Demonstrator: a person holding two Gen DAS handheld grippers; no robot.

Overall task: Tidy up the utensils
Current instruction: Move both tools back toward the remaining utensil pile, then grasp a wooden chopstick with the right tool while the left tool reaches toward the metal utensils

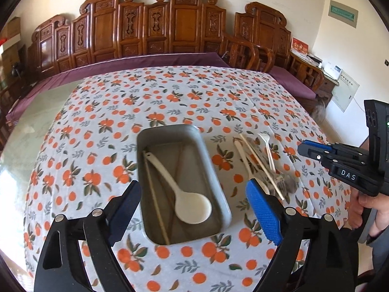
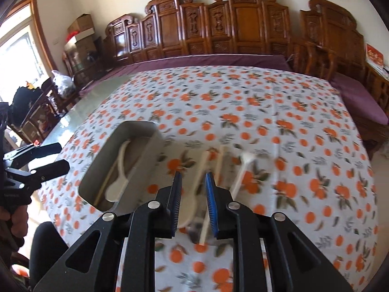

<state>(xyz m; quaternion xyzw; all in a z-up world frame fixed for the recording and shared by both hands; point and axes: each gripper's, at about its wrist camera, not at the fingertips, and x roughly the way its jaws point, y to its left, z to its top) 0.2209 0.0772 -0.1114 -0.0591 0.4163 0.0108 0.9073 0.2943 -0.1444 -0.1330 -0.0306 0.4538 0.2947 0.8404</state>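
Loose utensils (image 2: 218, 170) beside the tray (image 2: 145, 131) smeared by motion blur; their lower ends hidden behind the right gripper (image 2: 193, 187).

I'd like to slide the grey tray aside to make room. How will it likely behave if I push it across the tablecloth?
The grey tray looks like thin metal with low walls, so it is probably light and stiff. Its flat base should slide rather than tip, though the tablecloth may bunch ahead of it. The white spoon and chopstick lie loose inside and will likely shift or rattle.
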